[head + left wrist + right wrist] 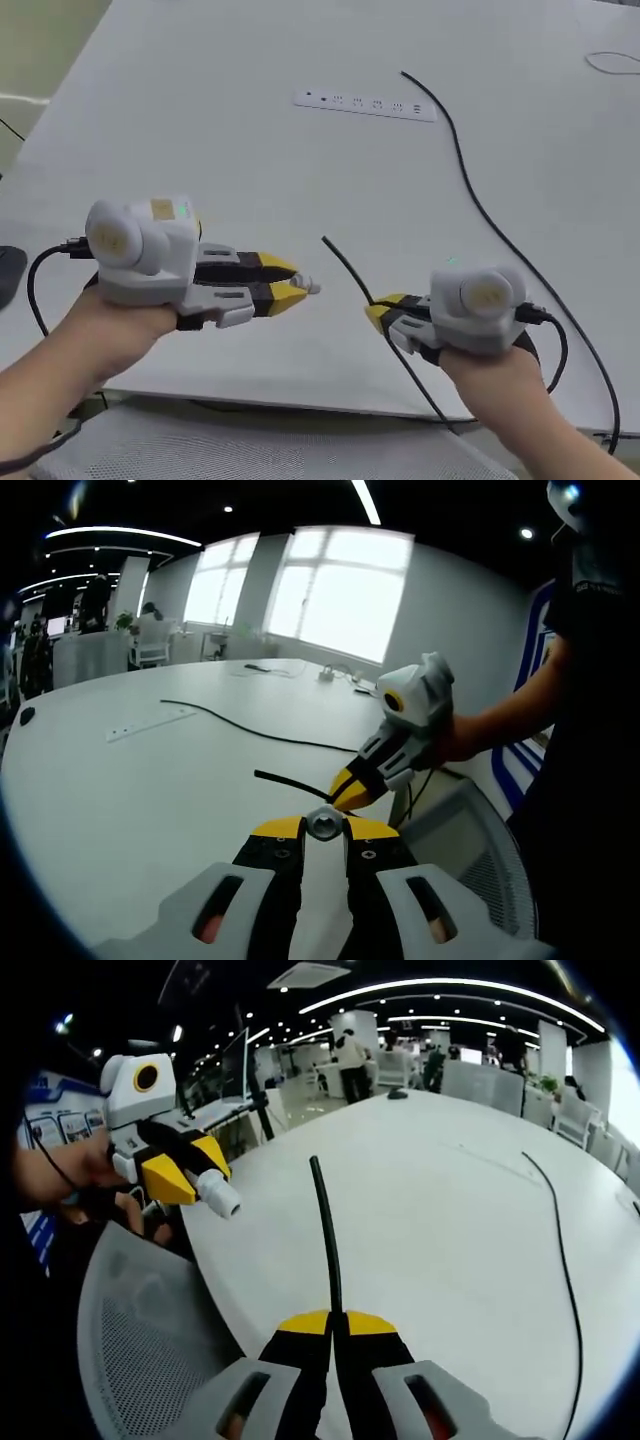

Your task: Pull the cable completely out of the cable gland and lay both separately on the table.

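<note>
There's the left gripper, clamped on the white cable gland at its tips; the right gripper pinches the black cable, its free end clear of the gland. The 2 hover apart above the table (power strip markings too small to read).

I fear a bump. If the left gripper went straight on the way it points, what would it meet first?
Most likely the black cable held in the right gripper, close to its yellow tips; depth is hard to judge.
</note>
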Demonstrator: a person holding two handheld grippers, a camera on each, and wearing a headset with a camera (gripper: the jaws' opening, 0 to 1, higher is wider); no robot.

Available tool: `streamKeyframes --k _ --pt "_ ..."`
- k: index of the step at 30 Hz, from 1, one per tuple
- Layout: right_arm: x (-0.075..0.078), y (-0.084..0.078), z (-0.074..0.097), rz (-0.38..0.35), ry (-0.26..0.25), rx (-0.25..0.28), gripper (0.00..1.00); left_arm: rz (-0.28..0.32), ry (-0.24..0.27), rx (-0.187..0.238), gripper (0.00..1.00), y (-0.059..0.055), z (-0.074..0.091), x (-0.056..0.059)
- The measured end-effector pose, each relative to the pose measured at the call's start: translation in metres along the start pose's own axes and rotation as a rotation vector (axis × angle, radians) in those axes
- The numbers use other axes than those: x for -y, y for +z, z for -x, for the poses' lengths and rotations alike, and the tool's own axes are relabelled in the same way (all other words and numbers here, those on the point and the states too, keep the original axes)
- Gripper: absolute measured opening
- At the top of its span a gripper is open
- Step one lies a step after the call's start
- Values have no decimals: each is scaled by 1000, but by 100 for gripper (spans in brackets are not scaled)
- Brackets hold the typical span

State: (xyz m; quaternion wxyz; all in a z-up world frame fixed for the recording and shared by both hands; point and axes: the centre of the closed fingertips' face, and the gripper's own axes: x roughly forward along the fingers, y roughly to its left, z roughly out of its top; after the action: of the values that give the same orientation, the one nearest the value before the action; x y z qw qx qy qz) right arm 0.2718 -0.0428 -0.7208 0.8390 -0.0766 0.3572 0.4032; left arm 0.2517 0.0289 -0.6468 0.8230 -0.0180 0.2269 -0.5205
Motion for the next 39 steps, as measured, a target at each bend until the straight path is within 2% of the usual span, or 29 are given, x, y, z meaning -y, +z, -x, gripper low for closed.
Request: streamKeyframes --k 10,15,22,26,30,35,39 --pt "3 19 -14 41 -11 -1 0 2 -6 -10 15 -11 5 -10" --pt "3 32 -21 61 -16 -2 0 4 -10 -8 15 -12 7 -14" --pt "5 48 -38 86 -14 -6 0 1 -9 -22 15 -15 12 -26" --pt "4 53 -48 99 -11 -14 0 10 -1 -22 15 -20 15 -34" --pt "4 59 -56 114 -8 -21 0 19 2 -23 15 -26 17 -38" --pt "2 63 -67 150 -6 -41 0 28 3 -8 15 -28 22 -40" --pt "2 69 -78 184 -9 -53 0 39 11 -10 15 -35 27 -47"
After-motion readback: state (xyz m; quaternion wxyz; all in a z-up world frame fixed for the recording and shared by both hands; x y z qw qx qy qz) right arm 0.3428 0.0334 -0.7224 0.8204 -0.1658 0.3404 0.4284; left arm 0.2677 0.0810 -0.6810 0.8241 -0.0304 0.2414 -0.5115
